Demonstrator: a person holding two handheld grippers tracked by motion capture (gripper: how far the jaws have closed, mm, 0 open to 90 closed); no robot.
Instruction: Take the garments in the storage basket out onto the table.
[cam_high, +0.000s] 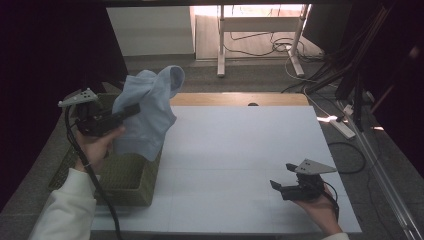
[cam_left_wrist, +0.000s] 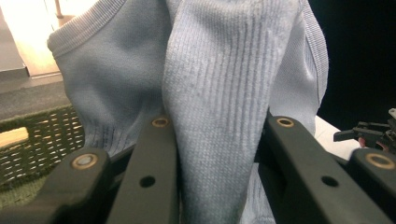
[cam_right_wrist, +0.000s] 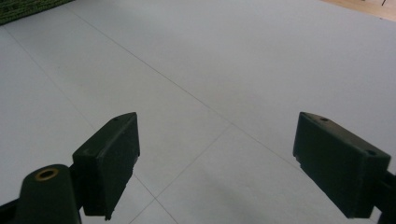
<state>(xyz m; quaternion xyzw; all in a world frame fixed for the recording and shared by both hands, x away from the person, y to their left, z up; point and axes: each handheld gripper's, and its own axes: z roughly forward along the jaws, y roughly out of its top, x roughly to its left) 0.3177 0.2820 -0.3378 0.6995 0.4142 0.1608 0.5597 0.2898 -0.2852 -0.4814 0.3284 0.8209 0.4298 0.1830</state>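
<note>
The garment (cam_high: 147, 112), pale blue and perhaps a small sweatshirt, hangs above the basket (cam_high: 131, 176), clenched in the left gripper (cam_high: 134, 109). The right gripper (cam_high: 276, 185) rests near the white table (cam_high: 240, 150), jaws spread wide and empty.

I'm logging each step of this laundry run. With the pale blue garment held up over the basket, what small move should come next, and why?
Probably carry the garment rightward over the white table and lower it. The left gripper is clamped on it above the green basket, while the right gripper rests open on bare tabletop, free to take a hanging edge.
</note>
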